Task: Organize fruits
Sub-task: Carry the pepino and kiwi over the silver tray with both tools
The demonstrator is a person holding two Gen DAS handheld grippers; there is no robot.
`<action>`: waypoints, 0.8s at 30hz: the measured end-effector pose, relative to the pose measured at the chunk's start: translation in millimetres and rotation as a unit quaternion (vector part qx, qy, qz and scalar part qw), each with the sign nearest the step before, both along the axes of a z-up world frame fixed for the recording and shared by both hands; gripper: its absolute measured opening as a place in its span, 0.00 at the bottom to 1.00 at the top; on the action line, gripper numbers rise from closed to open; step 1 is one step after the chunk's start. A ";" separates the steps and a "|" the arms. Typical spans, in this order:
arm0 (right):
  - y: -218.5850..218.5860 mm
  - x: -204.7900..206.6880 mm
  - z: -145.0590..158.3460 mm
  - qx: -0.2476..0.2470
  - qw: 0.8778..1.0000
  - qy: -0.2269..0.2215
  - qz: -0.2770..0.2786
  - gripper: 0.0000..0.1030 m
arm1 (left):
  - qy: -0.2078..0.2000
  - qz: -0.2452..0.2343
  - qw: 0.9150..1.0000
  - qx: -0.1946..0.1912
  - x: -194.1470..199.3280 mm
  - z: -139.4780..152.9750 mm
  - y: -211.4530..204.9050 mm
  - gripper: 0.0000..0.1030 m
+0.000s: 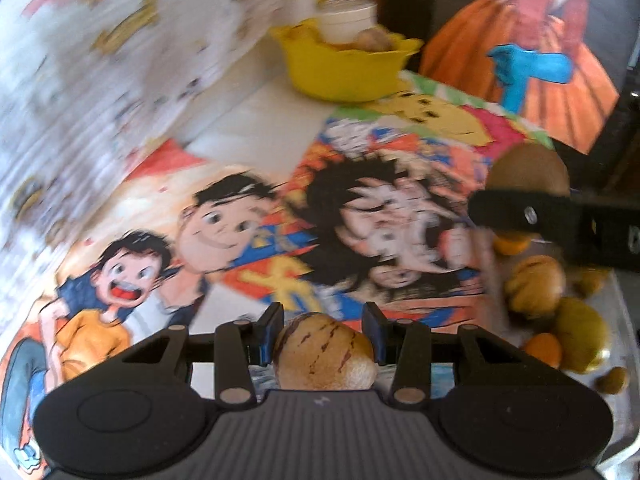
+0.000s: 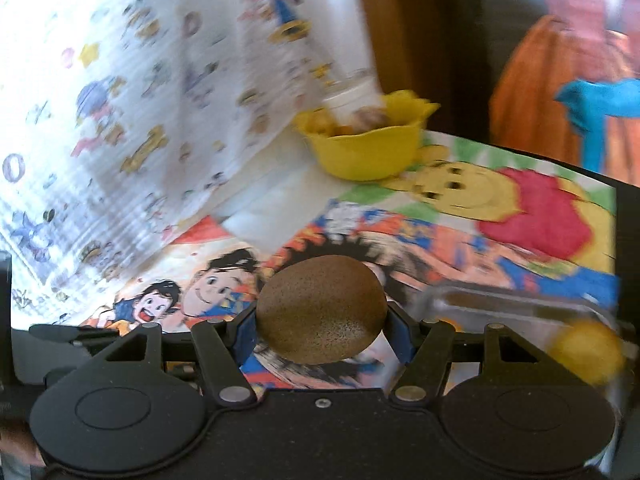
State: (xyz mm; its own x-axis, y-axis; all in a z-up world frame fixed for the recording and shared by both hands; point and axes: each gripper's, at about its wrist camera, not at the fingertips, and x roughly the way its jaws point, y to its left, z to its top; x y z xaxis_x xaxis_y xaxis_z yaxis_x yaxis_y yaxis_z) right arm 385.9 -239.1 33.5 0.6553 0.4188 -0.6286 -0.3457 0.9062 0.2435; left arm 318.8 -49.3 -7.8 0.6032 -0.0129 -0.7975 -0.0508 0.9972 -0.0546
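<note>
Left gripper (image 1: 323,332) is clamped on a pale striped fruit (image 1: 325,354), held above the cartoon-printed tablecloth (image 1: 224,216). Right gripper (image 2: 323,328) squeezes a brown kiwi (image 2: 322,308) between its blue pads. At the far side sits a yellow bowl (image 2: 366,152), seemingly with fruit inside, though blurred. More loose fruit (image 1: 560,304) lies piled at the near right.
</note>
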 end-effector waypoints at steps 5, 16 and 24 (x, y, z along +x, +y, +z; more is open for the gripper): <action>-40.7 -30.3 6.3 -0.005 0.998 -0.001 -0.055 0.64 | -0.014 -0.037 0.999 -0.002 0.1 16.3 -32.1 0.45; -88.2 -76.6 -0.5 -0.010 0.991 0.015 -0.135 0.64 | -0.022 -0.090 0.996 0.007 -4.0 39.2 -81.4 0.45; -104.9 -109.5 -4.7 -0.017 0.984 0.021 -0.174 0.64 | -0.025 -0.123 0.992 0.012 -6.8 49.8 -103.5 0.45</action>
State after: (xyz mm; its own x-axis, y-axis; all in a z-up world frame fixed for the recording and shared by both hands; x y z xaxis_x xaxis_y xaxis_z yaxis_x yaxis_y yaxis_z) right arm 276.3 -344.0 28.8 0.7284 0.1514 -0.6682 -0.0028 0.9760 0.2180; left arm 312.0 -152.7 42.1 0.6227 -0.1451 -0.7689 0.1956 0.9803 -0.0265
